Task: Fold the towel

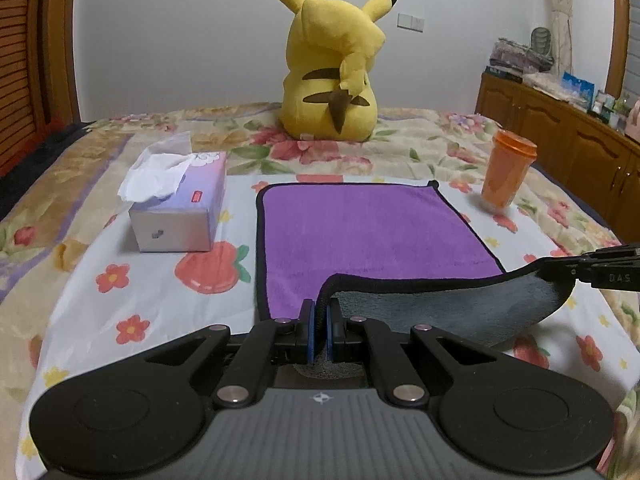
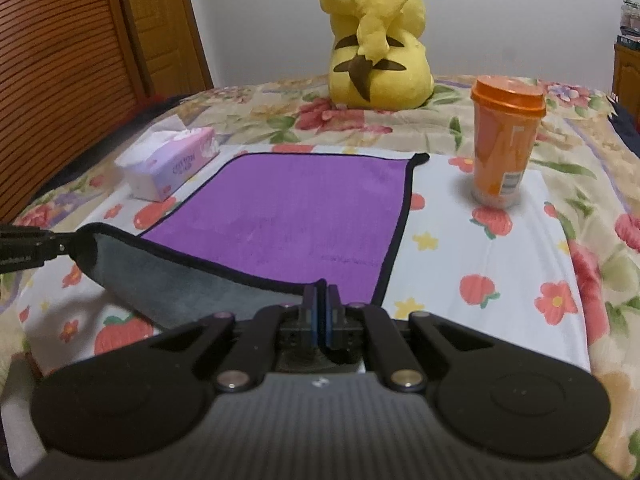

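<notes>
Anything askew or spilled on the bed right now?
Nothing spilled. The orange cup stands upright, lid on. The towel lies flat except its near edge, lifted grey side up by the left gripper and right gripper, as expected mid-fold.

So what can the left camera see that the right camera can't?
Only the left wrist view shows the wooden cabinet with things piled on top, and a curtain.

Only the right wrist view shows the printed label on the orange cup.

Both show the Pikachu plush, the tissue box, and the purple towel, its near edge lifted with the grey underside showing, pinched by the left gripper and right gripper.
</notes>
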